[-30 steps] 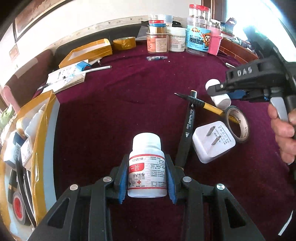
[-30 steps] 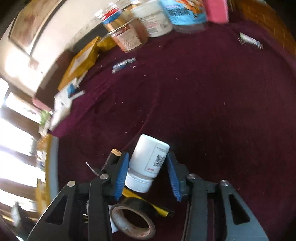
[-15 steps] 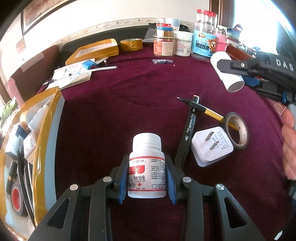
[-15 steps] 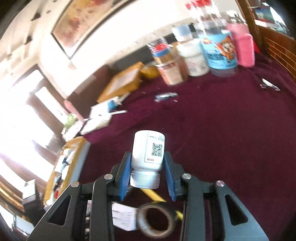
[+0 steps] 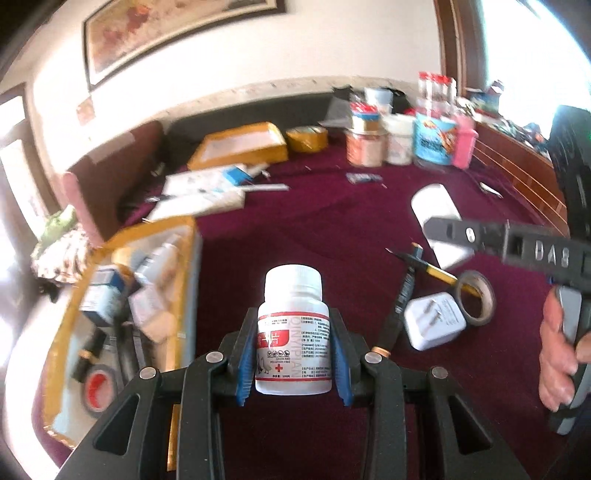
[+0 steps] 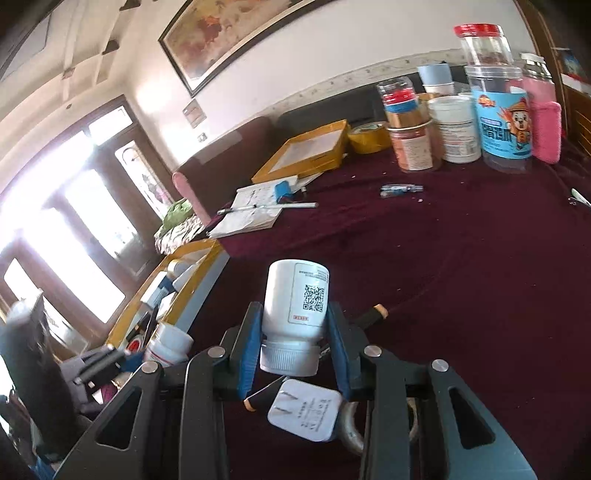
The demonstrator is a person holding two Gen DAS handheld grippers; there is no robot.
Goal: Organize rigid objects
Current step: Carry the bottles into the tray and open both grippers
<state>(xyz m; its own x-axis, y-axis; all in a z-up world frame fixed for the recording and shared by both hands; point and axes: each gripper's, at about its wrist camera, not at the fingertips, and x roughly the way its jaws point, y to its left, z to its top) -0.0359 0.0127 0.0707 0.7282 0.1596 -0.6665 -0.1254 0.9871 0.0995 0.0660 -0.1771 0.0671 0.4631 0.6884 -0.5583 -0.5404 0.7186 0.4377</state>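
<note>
At the far left of the left wrist view, the yellow-edged tray point(image 5: 186, 266) is blurred and cut off by the frame edge; small boxes, bottles and a red-cored tape roll point(image 5: 96, 384) lie in it, but their labels cannot be read. In the middle, the left gripper point(image 5: 293, 354) pinches a white pill bottle with a red-striped label point(image 5: 293, 332) upright, lifted above the maroon counter point(image 5: 295, 229). To its right a white plug adapter point(image 5: 434, 325), a tape ring point(image 5: 474, 302) and a dark pen point(image 5: 400, 299) lie on the cloth. At the right edge the right gripper point(image 6: 293, 332) clamps a second white bottle point(image 6: 297, 299) cap-down; a hand point(image 5: 559, 354) on its handle is partly cropped. Compared with a second ago, both bottles ride higher, the wall painting point(image 5: 177, 33) has come into view, and the second bottle, then tilted low over the tape, now stands nearly vertical.
</note>
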